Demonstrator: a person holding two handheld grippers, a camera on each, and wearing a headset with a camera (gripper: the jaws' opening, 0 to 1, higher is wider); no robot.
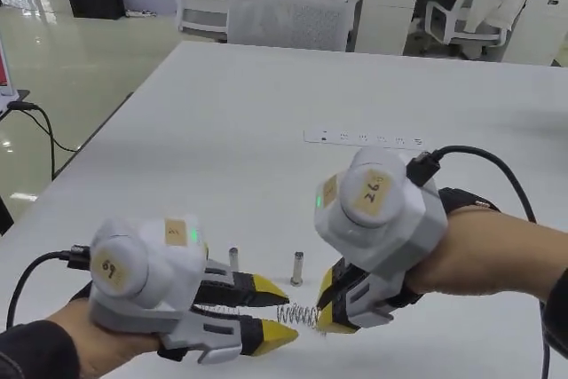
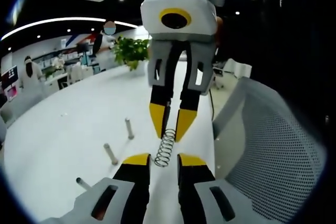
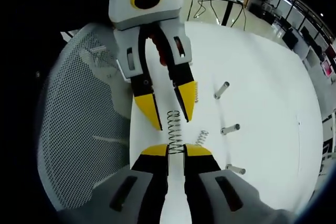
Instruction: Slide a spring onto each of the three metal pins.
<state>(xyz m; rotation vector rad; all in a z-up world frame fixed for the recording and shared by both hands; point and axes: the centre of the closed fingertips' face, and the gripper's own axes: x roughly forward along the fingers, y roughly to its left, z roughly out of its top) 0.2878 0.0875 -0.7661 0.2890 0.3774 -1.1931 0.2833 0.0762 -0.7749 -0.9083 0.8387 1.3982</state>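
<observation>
Two claws are meeting tip to tip low over the white surface, and one spring is stretching between them. The right claw is pinching one end of that spring, its yellow tips pressing in on the coil from both sides. The left claw is standing spread, its yellow tips sitting wider apart than the coil. The spring's other end is reaching into that gap, and I cannot tell whether it is touching either tip. In the head view the spring is running roughly level from one claw to the other.

A second, loose spring is lying on the surface just beside the right claw's tip, between it and the pins. Three metal pins are standing upright in a row a little beyond the claws, apart from one another, and their shafts are showing bare.

A person's hands are gripping both tools from behind. Dark sleeves are showing at the lower corners of the head view, and a black cable is looping away from the right tool.

Farther across the surface, a white power strip is lying flat, well apart from the pins. A grey mesh chair is sitting close to the near edge in both gripper views. More office chairs are standing past the far edge.
</observation>
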